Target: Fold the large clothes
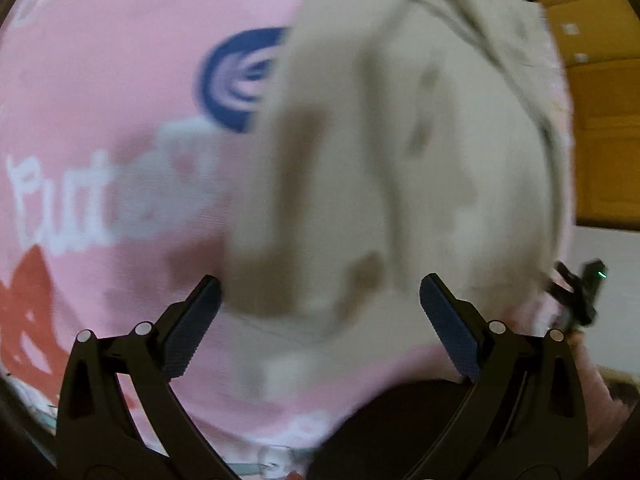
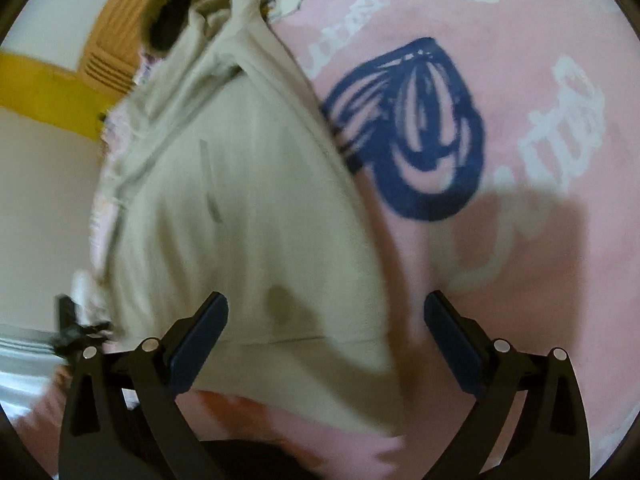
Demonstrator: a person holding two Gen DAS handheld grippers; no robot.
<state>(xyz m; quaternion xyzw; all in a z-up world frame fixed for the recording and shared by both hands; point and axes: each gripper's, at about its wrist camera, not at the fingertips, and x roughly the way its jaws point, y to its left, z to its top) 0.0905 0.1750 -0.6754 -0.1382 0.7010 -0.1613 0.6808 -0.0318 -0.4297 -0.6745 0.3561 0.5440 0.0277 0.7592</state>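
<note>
Left gripper [image 1: 320, 292] spread wide, jaws clamped on nothing, poised over the beige garment [image 1: 384, 168]. Garment lying rumpled across the pink printed bedspread [image 1: 100, 92], navy motif [image 1: 236, 76] peeking out beside it. Over on the right, right gripper [image 2: 326, 312] gaping too, nothing pinched, garment's lower corner beneath the jaws. Pictures blurred, actual contact impossible to call.

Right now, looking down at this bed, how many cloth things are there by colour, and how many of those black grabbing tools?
Beige garment: 1
Pink printed bedspread: 1
Black two-finger tools: 2, the left tool and the right tool, both with jaws apart and nothing between the pads
Total: 4
</note>
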